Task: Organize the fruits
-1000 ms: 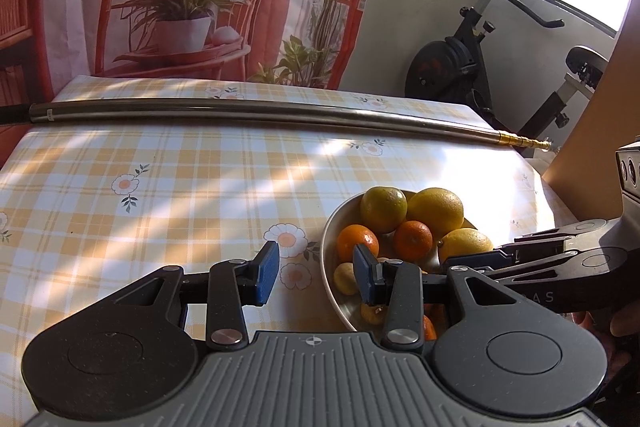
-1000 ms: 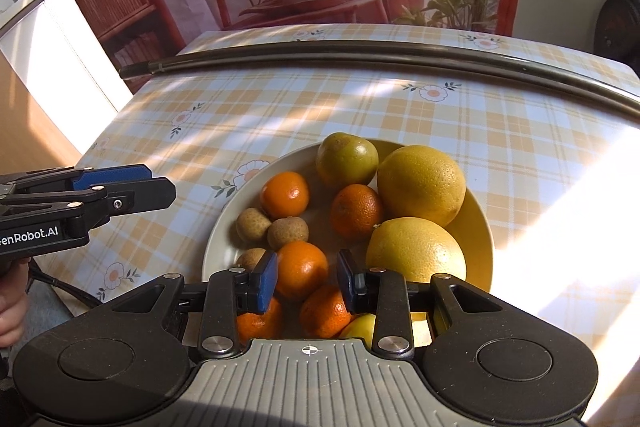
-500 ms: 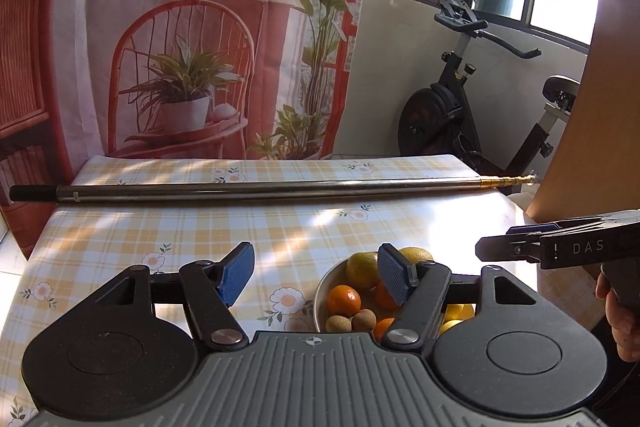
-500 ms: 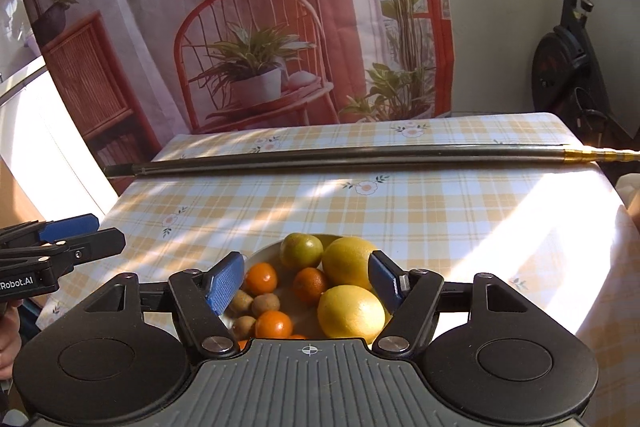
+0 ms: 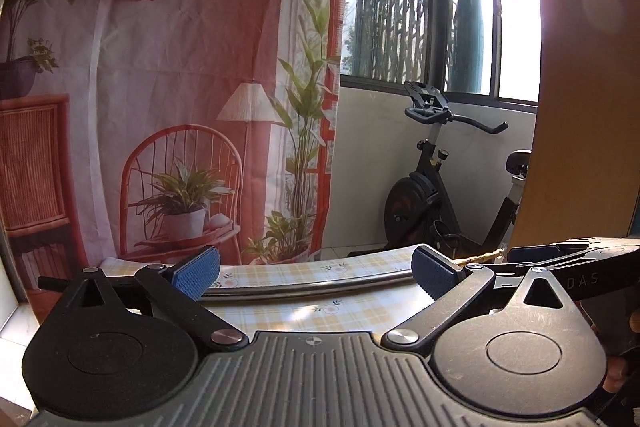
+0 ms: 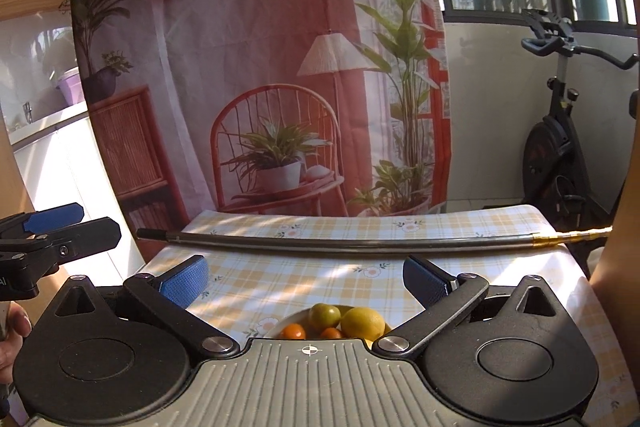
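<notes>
both sets of jaws are spread wide and hold nothing. the left gripper (image 5: 316,269) has its blue pads (image 5: 196,266) far apart, one at 9 o'clock and one at 3 o'clock in the left wrist view, with only air and the far table between them. the right gripper (image 6: 306,277) looks the same, its blue pads (image 6: 186,281) set wide to each side.

in the right wrist view the bowl (image 6: 280,327) of fruits sits on the table (image 6: 360,287) at 6 o'clock, half hidden behind the gripper's grey body. a green fruit (image 6: 325,315) and a big yellow fruit (image 6: 362,322) show at the back of the bowl, side by side and touching. two small orange fruits (image 6: 293,331) peek out in front of them. the bowl is below the open jaws, not between the pads.

the table has a yellow checked cloth with little flowers. a long metal pole (image 6: 360,241) lies across its far side from 9 o'clock to 3 o'clock, with a gold tip at the right end. behind the table hangs a picture curtain (image 6: 260,67) with a red chair and plants on it. an exercise bike (image 6: 560,155) stands at 3 o'clock by the window.

the left gripper shows at 9 o'clock in the right wrist view, with a hand (image 6: 12,335) under it. in the left wrist view no fruit can be seen.
</notes>
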A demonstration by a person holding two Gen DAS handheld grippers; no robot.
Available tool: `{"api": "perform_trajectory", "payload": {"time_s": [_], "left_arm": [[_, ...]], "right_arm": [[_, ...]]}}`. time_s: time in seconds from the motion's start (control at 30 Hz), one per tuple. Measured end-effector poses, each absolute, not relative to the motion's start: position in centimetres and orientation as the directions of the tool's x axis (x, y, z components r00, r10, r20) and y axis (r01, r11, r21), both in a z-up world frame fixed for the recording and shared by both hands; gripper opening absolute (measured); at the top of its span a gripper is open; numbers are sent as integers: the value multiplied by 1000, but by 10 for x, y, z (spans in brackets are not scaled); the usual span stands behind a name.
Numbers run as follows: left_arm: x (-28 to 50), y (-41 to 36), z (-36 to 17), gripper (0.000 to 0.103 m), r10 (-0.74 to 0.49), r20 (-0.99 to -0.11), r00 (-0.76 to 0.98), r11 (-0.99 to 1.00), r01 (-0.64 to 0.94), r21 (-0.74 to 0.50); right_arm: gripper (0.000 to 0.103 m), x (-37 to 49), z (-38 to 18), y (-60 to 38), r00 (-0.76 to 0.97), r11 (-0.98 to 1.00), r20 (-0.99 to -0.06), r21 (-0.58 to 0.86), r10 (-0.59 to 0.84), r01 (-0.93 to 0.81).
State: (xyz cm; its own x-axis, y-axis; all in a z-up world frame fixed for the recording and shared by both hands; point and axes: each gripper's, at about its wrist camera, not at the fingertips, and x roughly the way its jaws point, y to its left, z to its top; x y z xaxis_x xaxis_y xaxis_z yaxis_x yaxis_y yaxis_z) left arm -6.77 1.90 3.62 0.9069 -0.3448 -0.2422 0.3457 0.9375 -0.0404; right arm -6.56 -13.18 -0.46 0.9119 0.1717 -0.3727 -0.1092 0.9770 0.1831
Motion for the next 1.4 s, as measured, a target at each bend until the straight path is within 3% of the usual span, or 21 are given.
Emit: {"api": "perform_trajectory", "payload": {"time_s": [0.23, 0.47, 1.4], "left_arm": [[-99, 16, 67, 103, -333, -135, 933, 942, 334, -21], [-114, 10, 77, 103, -288, -114, 951, 957, 290, 2], [-111, 16, 77, 103, -276, -135, 952, 960, 278, 1]], "right_arm": [[103, -105, 27, -135, 956, 984, -264, 151, 129, -91], [103, -124, 39, -140, 973, 988, -209, 137, 99, -71], [103, -122, 35, -139, 972, 986, -217, 157, 92, -58]]}}
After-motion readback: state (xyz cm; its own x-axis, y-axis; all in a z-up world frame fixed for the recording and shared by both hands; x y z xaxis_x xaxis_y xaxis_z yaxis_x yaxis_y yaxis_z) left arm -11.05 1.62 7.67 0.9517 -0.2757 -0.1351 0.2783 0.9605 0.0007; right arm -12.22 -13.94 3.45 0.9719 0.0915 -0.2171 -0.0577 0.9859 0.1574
